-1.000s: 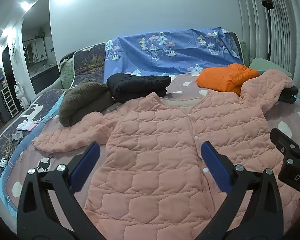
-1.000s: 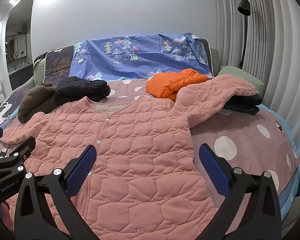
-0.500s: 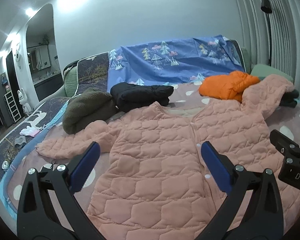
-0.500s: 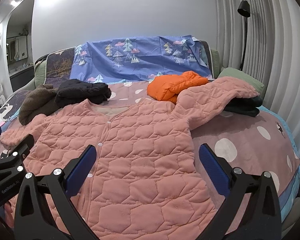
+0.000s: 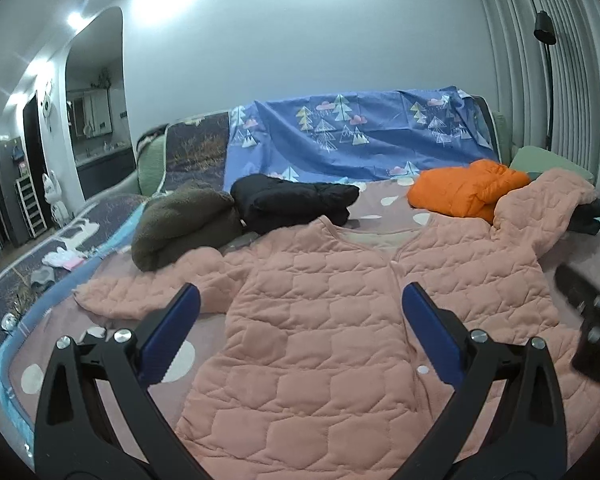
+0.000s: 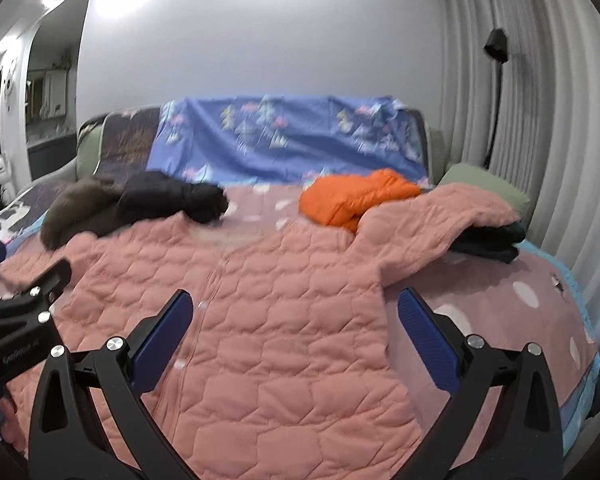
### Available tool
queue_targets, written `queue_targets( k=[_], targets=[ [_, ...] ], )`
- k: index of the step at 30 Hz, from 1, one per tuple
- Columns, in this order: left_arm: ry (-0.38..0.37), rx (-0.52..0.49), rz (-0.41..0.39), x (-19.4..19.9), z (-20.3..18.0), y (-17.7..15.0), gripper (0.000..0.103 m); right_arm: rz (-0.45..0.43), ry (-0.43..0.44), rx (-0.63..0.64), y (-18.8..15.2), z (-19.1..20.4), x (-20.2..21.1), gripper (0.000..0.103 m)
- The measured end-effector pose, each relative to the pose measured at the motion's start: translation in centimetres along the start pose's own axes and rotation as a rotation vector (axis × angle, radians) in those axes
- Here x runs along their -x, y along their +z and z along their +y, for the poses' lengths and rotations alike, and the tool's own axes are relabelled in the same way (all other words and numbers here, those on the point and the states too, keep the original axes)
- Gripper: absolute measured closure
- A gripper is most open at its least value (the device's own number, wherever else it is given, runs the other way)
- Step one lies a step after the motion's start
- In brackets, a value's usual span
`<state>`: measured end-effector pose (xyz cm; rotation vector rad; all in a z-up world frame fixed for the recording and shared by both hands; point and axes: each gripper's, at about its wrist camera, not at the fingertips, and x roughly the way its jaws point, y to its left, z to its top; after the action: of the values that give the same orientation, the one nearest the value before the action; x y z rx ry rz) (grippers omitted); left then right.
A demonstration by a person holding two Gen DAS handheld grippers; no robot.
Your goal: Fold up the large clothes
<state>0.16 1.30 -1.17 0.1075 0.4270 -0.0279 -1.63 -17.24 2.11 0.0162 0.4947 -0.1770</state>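
A large pink quilted jacket (image 5: pixel 340 320) lies spread flat, front up, on the bed; it also fills the right wrist view (image 6: pixel 268 328). Its left sleeve (image 5: pixel 140 292) stretches out to the left. Its right sleeve (image 6: pixel 440 224) drapes over a dark folded garment (image 6: pixel 492 240). My left gripper (image 5: pixel 300 332) is open and empty above the jacket's lower left part. My right gripper (image 6: pixel 292 332) is open and empty above the jacket's lower right part. Each gripper's body shows at the edge of the other's view.
Folded clothes lie at the back of the bed: a brown fleece (image 5: pixel 180 232), a black jacket (image 5: pixel 296 204) and an orange jacket (image 5: pixel 468 192). A blue tree-print sheet (image 5: pixel 360 136) covers the headboard. A green pillow (image 6: pixel 484 188) and a floor lamp (image 6: pixel 496 48) stand at right.
Both grippers have risen and tilted up slightly, so the bed and jacket sit lower in both views. The right wrist view is blurred from motion. The jacket has not moved.
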Motion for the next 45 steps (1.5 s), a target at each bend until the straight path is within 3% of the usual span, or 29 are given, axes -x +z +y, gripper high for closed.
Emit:
queue_targets(
  k=[5,9,12,15,19,22,30,45],
  targets=[
    [-0.015,-0.014,0.043,-0.7,0.0,-0.2,0.002,0.04,-0.047,-0.008,0.2,0.0,-0.3,0.001],
    [-0.024,-0.018,0.071,-1.0,-0.4,-0.5,0.002,0.048,-0.01,-0.051,0.4,-0.7,-0.3,0.001],
    [-0.029,0.008,0.093,-1.4,-0.3,-0.7,0.002,0.037,-0.033,-0.038,0.5,-0.5,-0.2,0.001],
    [-0.025,0.0,0.093,-1.4,-0.5,-0.8,0.002,0.071,-0.046,-0.038,0.7,-0.4,-0.7,0.001],
    [-0.046,-0.013,0.099,-1.4,-0.7,-0.8,0.002,0.101,0.003,-0.053,0.5,-0.3,-1.2,0.001],
    [-0.069,-0.002,0.117,-1.8,-0.5,-0.9,0.002,0.091,-0.038,-0.011,0.4,0.2,-1.3,0.001],
    [-0.064,-0.01,0.147,-2.7,-0.4,-1.6,0.002,0.162,-0.02,0.005,-0.1,0.8,-2.5,0.001],
    [-0.064,0.001,0.188,-4.2,0.4,-2.3,0.002,0.217,-0.028,0.032,-0.8,2.0,-4.2,0.001]
  ],
)
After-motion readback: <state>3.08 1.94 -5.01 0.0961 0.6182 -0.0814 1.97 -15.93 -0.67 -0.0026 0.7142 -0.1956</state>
